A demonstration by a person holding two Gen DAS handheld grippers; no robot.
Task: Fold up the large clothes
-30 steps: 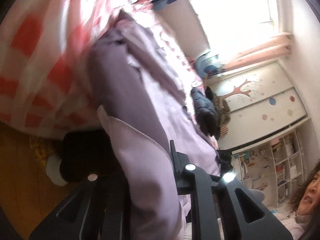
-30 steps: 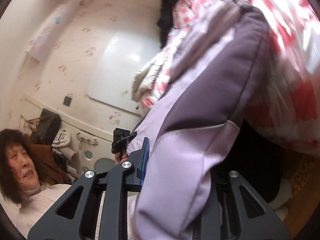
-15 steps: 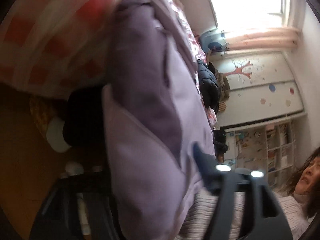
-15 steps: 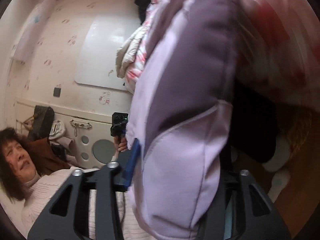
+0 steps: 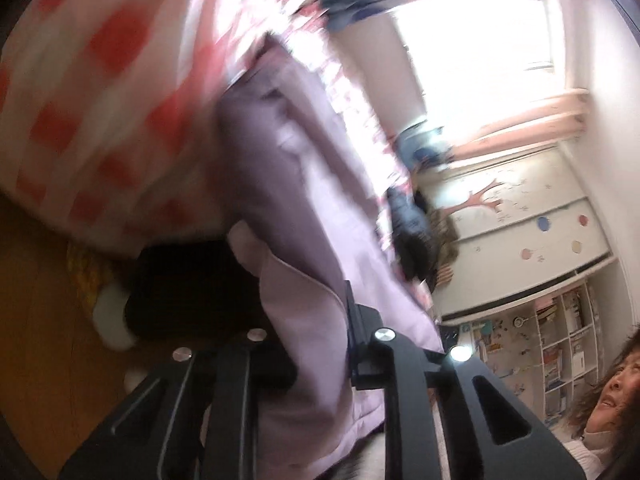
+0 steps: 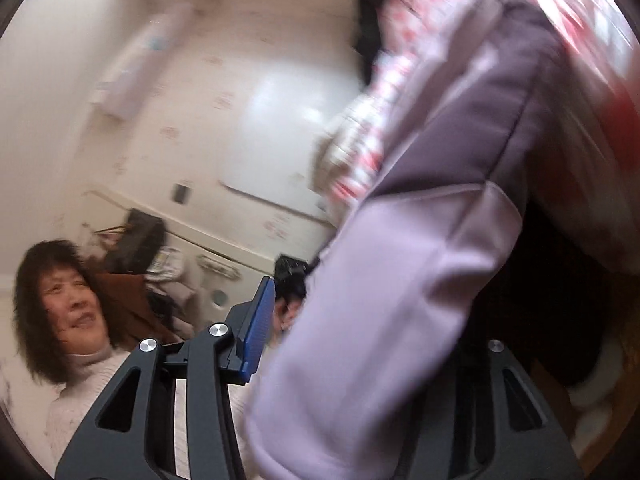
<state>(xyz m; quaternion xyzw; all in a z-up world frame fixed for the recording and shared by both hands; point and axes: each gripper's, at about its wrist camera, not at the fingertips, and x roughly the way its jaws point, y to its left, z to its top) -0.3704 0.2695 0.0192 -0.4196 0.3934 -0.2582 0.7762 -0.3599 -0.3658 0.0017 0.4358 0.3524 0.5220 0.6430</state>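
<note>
- The garment [image 5: 304, 208] is a large lilac piece with darker purple panels. It hangs stretched from the edge of the bed down to both grippers, its pale cuffed end nearest the cameras.
- The bed is covered by a red-and-white checked quilt [image 5: 100, 100], and the upper part of the garment lies against it.
- The left gripper [image 5: 316, 344] has just shut again after springing wide; its jaws are pinched on the pale hem of the garment, with cloth pressed flat between the two black fingers.
- The right gripper [image 6: 368, 344] has its jaws partly spread. The blue pad [image 6: 258, 328] of one finger stands clear of the cloth with a gap showing; the other finger is hidden behind the fabric. The garment hangs between the fingers, not squeezed.
- Both views are blurred.
- Under the bed edge sits a dark bundle [image 5: 188, 288], with something white [image 5: 112, 316] beside it on the wooden floor [image 5: 36, 320].
- The left view also shows a bright window [image 5: 472, 52], a wardrobe with a tree picture [image 5: 520, 216] and a bookshelf [image 5: 560, 340].
- A person in a pale sweater [image 6: 88, 392] appears low in both views.
</note>
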